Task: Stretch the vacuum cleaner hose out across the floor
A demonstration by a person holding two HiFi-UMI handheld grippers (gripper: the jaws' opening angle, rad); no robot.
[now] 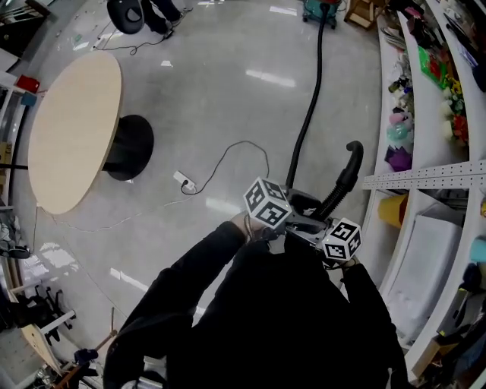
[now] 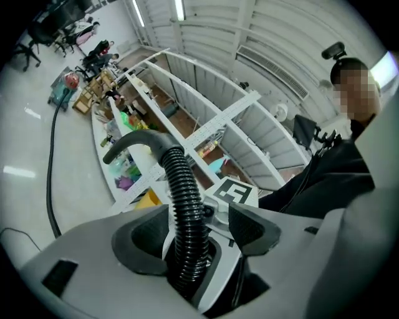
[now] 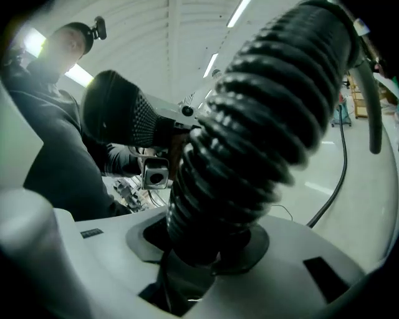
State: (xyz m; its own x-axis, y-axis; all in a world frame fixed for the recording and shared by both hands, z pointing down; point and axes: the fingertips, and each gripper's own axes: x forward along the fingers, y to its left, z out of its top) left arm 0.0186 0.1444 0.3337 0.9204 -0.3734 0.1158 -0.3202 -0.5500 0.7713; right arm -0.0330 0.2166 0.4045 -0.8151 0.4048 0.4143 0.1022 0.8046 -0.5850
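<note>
The black ribbed vacuum hose (image 1: 307, 114) runs across the floor from the teal vacuum cleaner (image 1: 323, 9) at the far end to my two grippers. Its curved handle end (image 1: 351, 163) rises to the right of them. My left gripper (image 1: 302, 210) is open around the hose (image 2: 185, 205), with a gap at the right pad (image 2: 252, 227). My right gripper (image 1: 317, 228) faces the left one and is shut on the hose (image 3: 249, 143), which fills that view. Only its left pad (image 3: 121, 118) shows; the other is hidden behind the hose.
A round wooden table (image 1: 76, 129) on a black base stands at the left. A white power strip (image 1: 184, 182) with a thin cable lies on the floor before me. Stocked white shelves (image 1: 425, 175) line the right side. A black chair (image 1: 125, 15) is far back.
</note>
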